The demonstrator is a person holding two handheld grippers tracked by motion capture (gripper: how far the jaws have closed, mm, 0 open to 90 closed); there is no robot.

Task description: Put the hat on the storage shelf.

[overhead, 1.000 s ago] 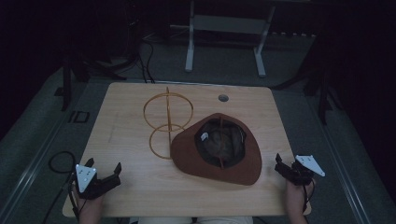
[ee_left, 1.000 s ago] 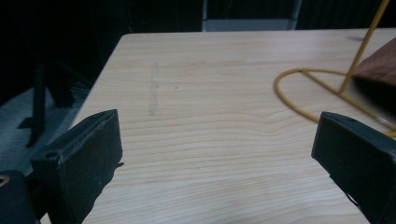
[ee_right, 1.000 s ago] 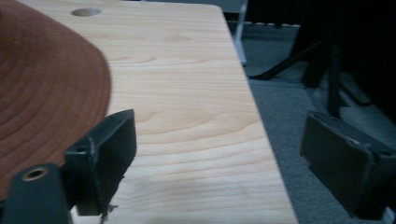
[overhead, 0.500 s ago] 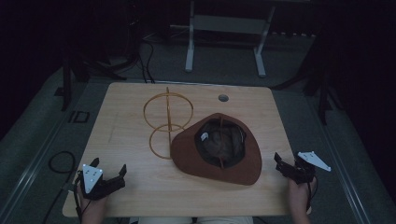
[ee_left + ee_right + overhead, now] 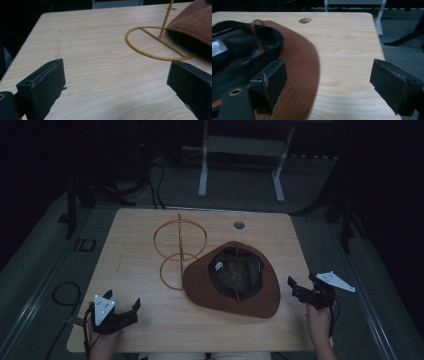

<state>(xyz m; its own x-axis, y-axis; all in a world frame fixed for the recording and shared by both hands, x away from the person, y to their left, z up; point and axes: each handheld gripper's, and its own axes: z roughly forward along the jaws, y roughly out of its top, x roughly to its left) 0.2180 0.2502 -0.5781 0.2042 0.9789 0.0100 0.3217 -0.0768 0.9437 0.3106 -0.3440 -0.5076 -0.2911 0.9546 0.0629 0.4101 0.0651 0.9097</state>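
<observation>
Hat (image 5: 235, 280) upturned, brim overlapping wire stand (image 5: 179, 251) base.

The high view looks forward and down from above the person's edge of the tabletop (image 5: 150, 320), far enough back to take in the whole surface and the floor beyond it. The brown hat (image 5: 235, 280) lies right of centre.

The left gripper view sits low, just above the wood, near the corner left of the hat, and faces across the tabletop (image 5: 100, 62) toward the hat's brim (image 5: 195, 22) and the yellow wire stand (image 5: 155, 50) beside it.

The right gripper view is close to the hat (image 5: 294, 65) on its right, looking along the brim toward the far edge and the round hole (image 5: 305, 20).

All three share the hat.
</observation>
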